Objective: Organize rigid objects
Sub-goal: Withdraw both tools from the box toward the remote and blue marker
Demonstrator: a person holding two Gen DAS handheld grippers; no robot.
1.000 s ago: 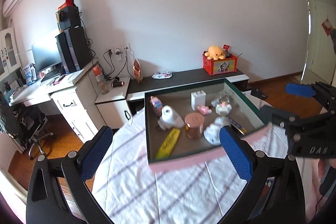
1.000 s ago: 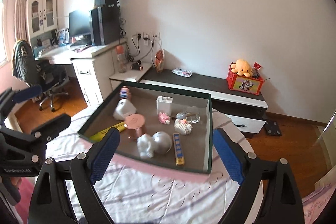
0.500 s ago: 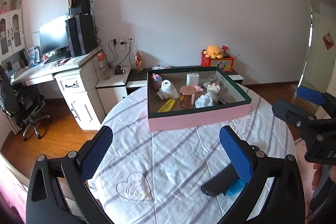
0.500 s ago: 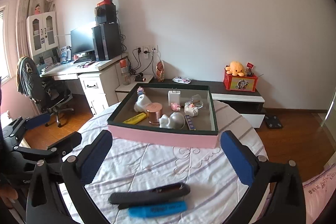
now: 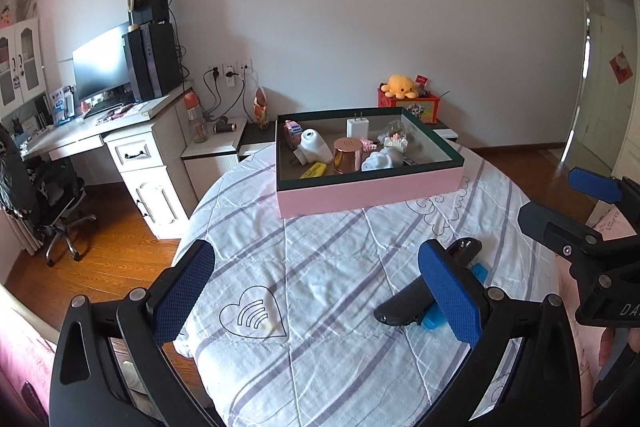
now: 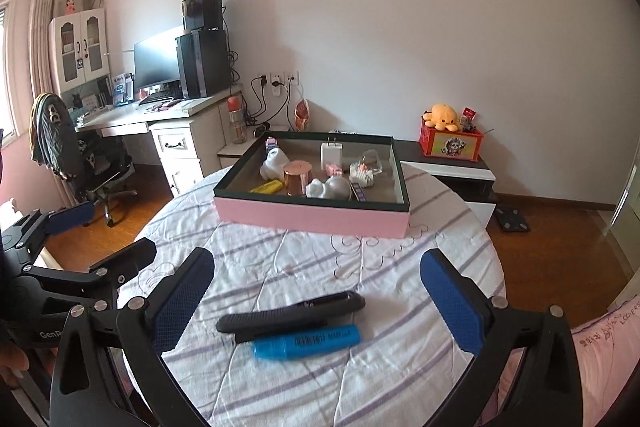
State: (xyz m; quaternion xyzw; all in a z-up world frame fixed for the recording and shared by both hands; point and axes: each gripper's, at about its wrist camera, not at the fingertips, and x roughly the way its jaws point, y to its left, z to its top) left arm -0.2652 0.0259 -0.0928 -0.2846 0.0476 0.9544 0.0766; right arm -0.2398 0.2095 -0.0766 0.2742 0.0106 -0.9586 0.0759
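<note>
A round table (image 6: 400, 379) under a white cloth with lilac stripes carries a shallow tray (image 6: 312, 217) with a pink outer wall and a dark green rim, set at the far edge. Inside the tray stand and lie small rigid things: a copper-coloured tin (image 6: 297, 178) near the middle, a white wall charger (image 6: 331, 154) upright toward the far wall, a yellow highlighter (image 6: 266, 187) lying near the front left corner, a white figurine (image 6: 274, 163) behind it, a grey ball (image 6: 339, 187) just beside a small white figure, and a clear glass piece (image 6: 372, 159) toward the right wall.

Near the table's near edge, well apart from the tray, a black folding knife (image 6: 290, 315) lies on the cloth, and a blue highlighter (image 6: 308, 341) lies just beside it on the nearer side, roughly parallel; whether the two touch cannot be told.

The right gripper (image 6: 318, 303) hangs above these two objects, its blue-padded fingers spread wide to either side of them, having just been opening, and touching neither. The left gripper (image 5: 316, 293) is held over the left part of the table, fingers likewise wide apart with nothing between them but cloth; in its view the knife and highlighter show partly behind its right finger (image 5: 448, 295).

Beyond the table, a white desk (image 6: 168, 123) with a monitor stands against the wall.
</note>
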